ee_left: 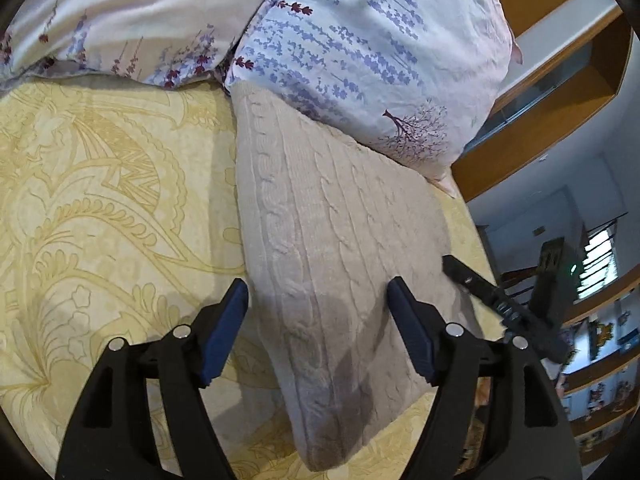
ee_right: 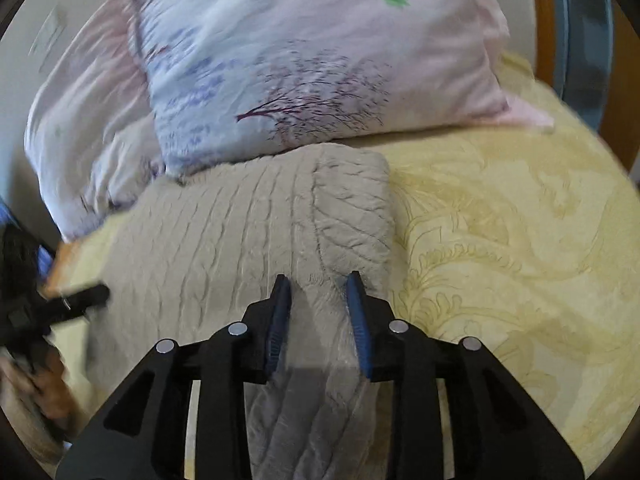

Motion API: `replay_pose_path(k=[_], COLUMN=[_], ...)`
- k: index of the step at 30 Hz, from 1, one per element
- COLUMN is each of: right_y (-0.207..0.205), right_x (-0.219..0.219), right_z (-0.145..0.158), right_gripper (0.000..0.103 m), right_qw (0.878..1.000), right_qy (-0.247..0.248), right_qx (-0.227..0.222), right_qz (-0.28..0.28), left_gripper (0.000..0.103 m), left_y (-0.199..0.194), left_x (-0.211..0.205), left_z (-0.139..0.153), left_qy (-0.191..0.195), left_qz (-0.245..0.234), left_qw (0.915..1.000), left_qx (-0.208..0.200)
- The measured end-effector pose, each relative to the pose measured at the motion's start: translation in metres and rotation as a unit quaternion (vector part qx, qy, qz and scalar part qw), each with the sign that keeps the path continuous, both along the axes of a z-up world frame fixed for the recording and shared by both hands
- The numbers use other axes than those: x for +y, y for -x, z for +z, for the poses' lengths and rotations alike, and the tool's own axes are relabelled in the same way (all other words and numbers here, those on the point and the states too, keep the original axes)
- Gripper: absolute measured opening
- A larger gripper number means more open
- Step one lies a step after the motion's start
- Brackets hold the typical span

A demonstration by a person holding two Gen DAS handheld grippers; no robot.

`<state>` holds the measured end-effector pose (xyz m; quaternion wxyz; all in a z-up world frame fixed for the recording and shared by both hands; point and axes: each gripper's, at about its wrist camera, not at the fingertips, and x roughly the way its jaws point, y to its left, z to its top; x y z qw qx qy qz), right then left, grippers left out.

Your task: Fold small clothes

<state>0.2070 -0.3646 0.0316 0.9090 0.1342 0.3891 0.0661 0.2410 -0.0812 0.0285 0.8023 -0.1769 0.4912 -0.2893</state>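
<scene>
covering the whole work surface, the yellow patterned bedspread [ee_left: 100,184] carries every other item. two floral pillows [ee_left: 360,52] lie along its far edge. the beige cable-knit sweater [ee_left: 320,240] lies folded into a long strip on the bedspread, its far end touching the nearer pillow. the right gripper [ee_right: 319,312] has a bunched fold of the sweater between its blue pads [ee_right: 358,320]; the frame is motion-blurred, so the clamp appears closed on the knit but contact is not fully certain. the left gripper [ee_left: 318,320] hovers over the near end of the sweater, released, its jaws spread wide with nothing between them.
</scene>
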Motion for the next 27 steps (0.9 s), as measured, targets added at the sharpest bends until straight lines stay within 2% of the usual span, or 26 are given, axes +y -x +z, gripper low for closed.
replay_pose_path(k=[1, 2, 3, 5, 9, 15, 24, 25, 27], right_y=[0.001, 0.003, 0.007, 0.011, 0.008, -0.001, -0.007, -0.008, -0.008], right_x=[-0.007, -0.012, -0.020, -0.032, -0.047, -0.049, -0.043, -0.042, -0.039], right_z=[0.005, 0.008, 0.011, 0.014, 0.006, -0.009, -0.018, -0.018, -0.020], right_gripper=[0.034, 0.041, 0.062, 0.083, 0.083, 0.083, 0.082, 0.081, 0.071], right_qw=[1.000, 0.999, 0.997, 0.995, 0.991, 0.986, 0.983, 0.982, 0.981], right_qy=[-0.030, -0.050, -0.074, -0.094, -0.128, -0.153, -0.172, -0.178, -0.187], right_qx=[0.002, -0.004, -0.013, -0.020, 0.007, 0.048, 0.057, 0.057, 0.060], right_qz=[-0.003, -0.004, -0.009, -0.028, -0.039, -0.040, -0.009, -0.003, 0.011], left_gripper=[0.075, 0.076, 0.077, 0.079, 0.083, 0.084, 0.086, 0.086, 0.086], left_y=[0.001, 0.002, 0.003, 0.003, 0.003, 0.001, -0.006, -0.008, -0.013], left_x=[-0.002, -0.003, -0.004, -0.008, -0.015, -0.025, -0.029, -0.029, -0.027], left_z=[0.002, 0.003, 0.004, 0.005, 0.005, 0.004, -0.003, -0.005, -0.008], left_qy=[-0.007, -0.011, -0.017, -0.032, -0.056, -0.075, -0.058, -0.052, -0.030], left_qz=[0.002, 0.002, 0.002, 0.004, 0.004, -0.001, -0.006, -0.006, -0.004], left_qw=[1.0000, 0.9999, 0.9997, 0.9992, 0.9980, 0.9964, 0.9980, 0.9984, 0.9995], left_qx=[-0.006, -0.011, -0.016, -0.022, -0.030, -0.041, -0.024, -0.020, -0.005])
